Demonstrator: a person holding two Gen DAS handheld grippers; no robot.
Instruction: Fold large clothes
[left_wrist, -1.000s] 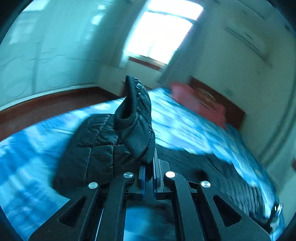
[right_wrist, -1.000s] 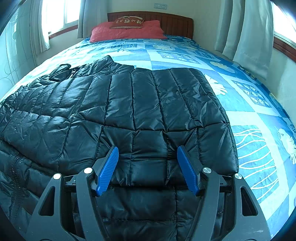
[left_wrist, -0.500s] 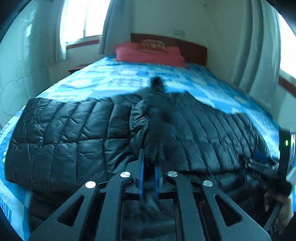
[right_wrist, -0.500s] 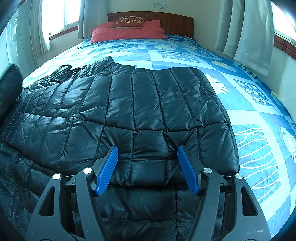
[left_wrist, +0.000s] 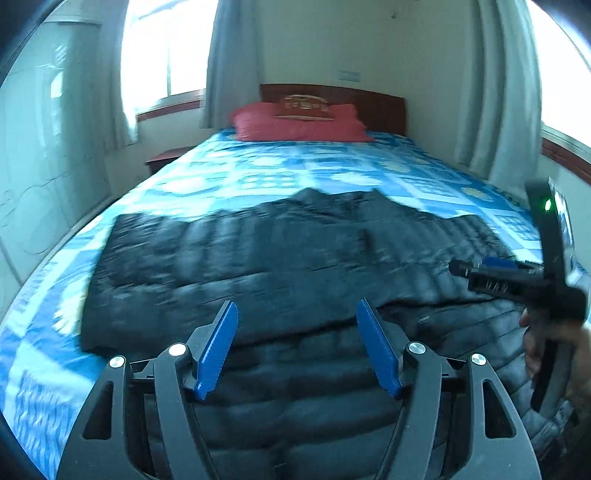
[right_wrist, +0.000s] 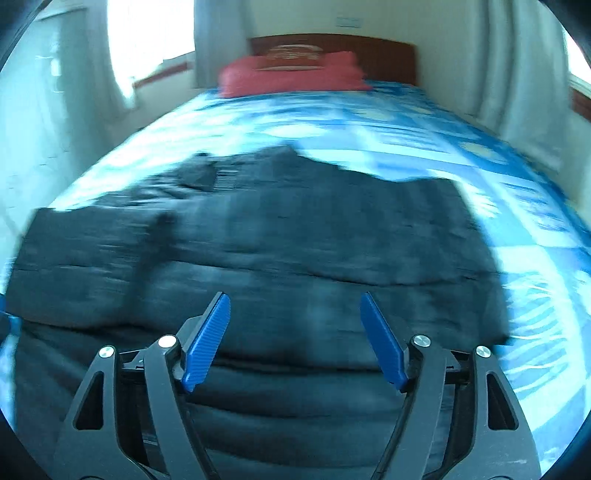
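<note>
A black quilted down jacket (left_wrist: 280, 258) lies spread across the blue patterned bed, with its left part folded over the body. It also fills the right wrist view (right_wrist: 295, 251). My left gripper (left_wrist: 297, 317) is open and empty, just above the jacket's near part. My right gripper (right_wrist: 295, 310) is open and empty too, over the near hem. The right gripper also shows at the right edge of the left wrist view (left_wrist: 480, 273), held in a hand. Both views are blurred by motion.
The bed (left_wrist: 295, 166) has a blue and white patterned cover, red pillows (left_wrist: 299, 123) and a dark wooden headboard (left_wrist: 373, 105) at the far end. A small bedside table (left_wrist: 166, 158) stands at the far left. Curtains (left_wrist: 495, 103) hang at windows on both sides.
My left gripper carried the sleeve over the jacket's body, let go and opened. The sleeve now lies flat on the jacket. My right gripper stayed open and has lifted and pulled back a little.
</note>
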